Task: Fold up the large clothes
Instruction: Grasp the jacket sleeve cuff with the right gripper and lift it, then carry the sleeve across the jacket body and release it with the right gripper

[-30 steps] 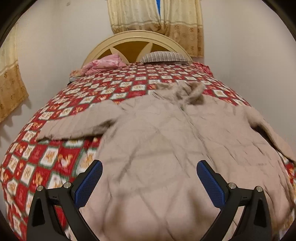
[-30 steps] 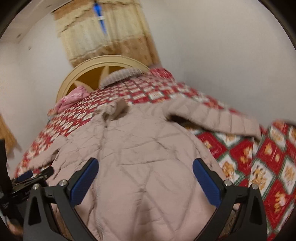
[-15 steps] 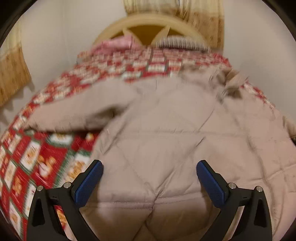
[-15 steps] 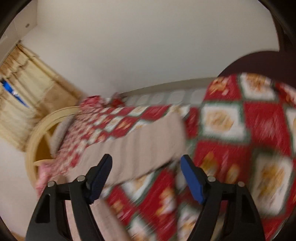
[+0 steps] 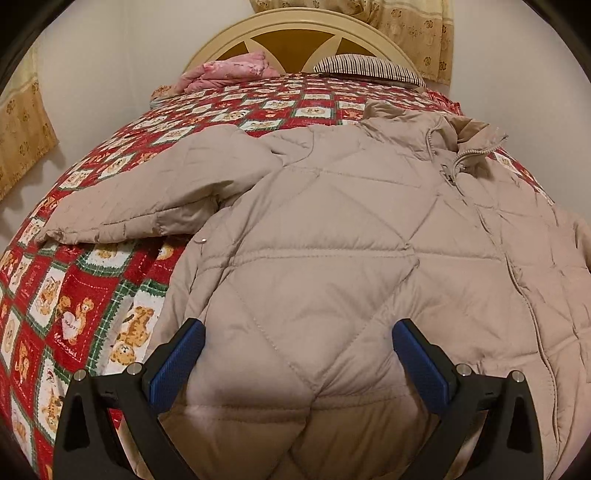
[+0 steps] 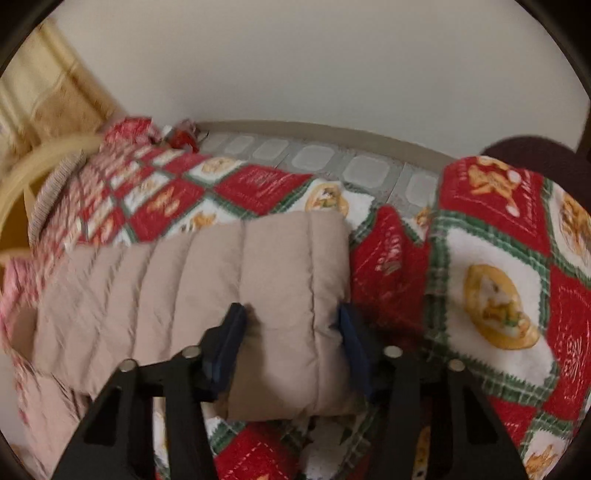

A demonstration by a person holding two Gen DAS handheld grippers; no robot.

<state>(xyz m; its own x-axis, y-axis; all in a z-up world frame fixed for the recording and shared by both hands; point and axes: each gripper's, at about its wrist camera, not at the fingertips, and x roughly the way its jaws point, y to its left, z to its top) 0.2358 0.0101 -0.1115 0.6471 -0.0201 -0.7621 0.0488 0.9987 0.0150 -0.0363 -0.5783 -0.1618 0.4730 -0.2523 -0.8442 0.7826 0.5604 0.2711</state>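
right gripper [image 6: 291, 332]: swung from the jacket body to the sleeve cuff [image 6: 295, 280] at the bed's side edge, jaws closing onto it | left gripper [image 5: 297, 354]: spread wide, empty, over the puffer jacket [image 5: 332, 240] hem | sleeve fold-in likely next

A bed [image 5: 280, 33] with a cream arched headboard carries a red, white and green checked blanket [image 5: 74, 302]. Directly on the blanket, ahead of and beneath the left jaws, lies a beige quilted jacket [image 5: 332, 229]. Far beyond the jaws, by the headboard, rest a striped pillow [image 5: 365, 66] and a pink bundle [image 5: 229, 72].
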